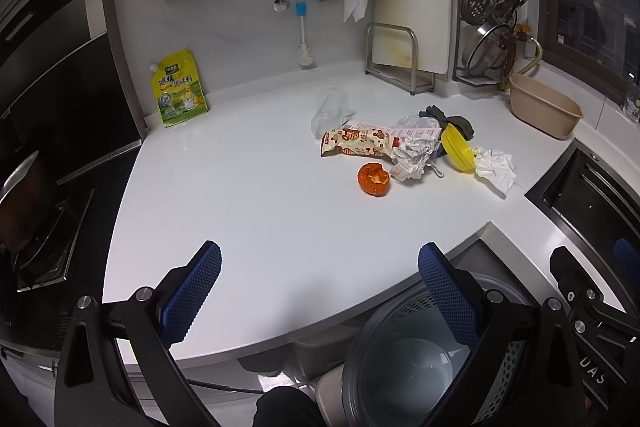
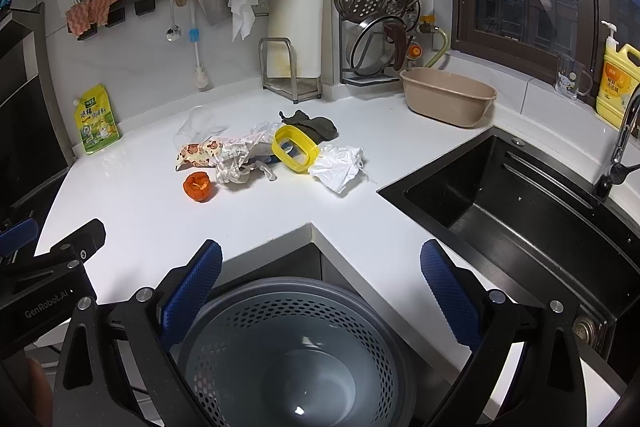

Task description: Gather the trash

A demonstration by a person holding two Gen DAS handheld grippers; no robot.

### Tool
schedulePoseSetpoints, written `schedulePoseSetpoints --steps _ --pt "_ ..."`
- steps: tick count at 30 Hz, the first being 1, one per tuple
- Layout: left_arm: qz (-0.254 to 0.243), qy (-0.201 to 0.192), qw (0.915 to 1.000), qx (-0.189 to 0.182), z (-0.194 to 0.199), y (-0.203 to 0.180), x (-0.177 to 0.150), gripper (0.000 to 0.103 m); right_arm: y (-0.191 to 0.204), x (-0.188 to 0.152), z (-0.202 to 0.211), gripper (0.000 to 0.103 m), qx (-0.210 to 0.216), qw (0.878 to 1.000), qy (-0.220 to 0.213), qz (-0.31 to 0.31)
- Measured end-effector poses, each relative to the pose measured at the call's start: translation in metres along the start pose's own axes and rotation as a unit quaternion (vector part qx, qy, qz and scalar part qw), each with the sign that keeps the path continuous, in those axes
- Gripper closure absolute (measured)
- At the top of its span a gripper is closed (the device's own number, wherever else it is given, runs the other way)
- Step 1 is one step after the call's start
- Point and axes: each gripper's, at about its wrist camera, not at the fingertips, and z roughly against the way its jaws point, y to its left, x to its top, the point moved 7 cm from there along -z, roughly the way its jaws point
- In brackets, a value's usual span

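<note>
A heap of trash lies on the white counter (image 1: 240, 195): an orange peel (image 1: 373, 179), a printed snack wrapper (image 1: 356, 143), crumpled paper (image 1: 412, 157), a clear plastic bottle (image 1: 330, 107), a yellow lid (image 1: 458, 147), a white tissue (image 1: 494, 169) and a dark rag (image 1: 448, 119). The right wrist view shows the peel (image 2: 197, 186), wrapper (image 2: 200, 151), lid (image 2: 295, 149) and tissue (image 2: 338, 167). A grey perforated bin (image 2: 288, 351) stands on the floor below the counter corner, empty. My left gripper (image 1: 320, 267) and right gripper (image 2: 321, 267) are open and empty, near the counter's front edge.
A black sink (image 2: 520, 203) is at the right. A beige basin (image 2: 448, 95), a cutting board rack (image 2: 290, 71) and a pot lid rack (image 2: 384, 7) stand at the back. A yellow seasoning pouch (image 1: 179, 89) leans on the wall. A stove (image 1: 36, 227) is at the left.
</note>
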Motion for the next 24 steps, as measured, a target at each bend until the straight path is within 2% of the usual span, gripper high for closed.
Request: schedulePoseSetpoints --steps 12,24 --pt "0.000 -0.003 1.0000 0.002 -0.0035 0.0023 0.0064 0.006 0.0009 0.0006 0.0015 0.008 0.000 1.000 -0.001 0.000" --pt "-0.001 -0.006 1.0000 0.004 0.0043 0.0021 -0.0003 0.006 0.0009 0.0002 0.0014 0.008 0.000 1.000 -0.001 0.001"
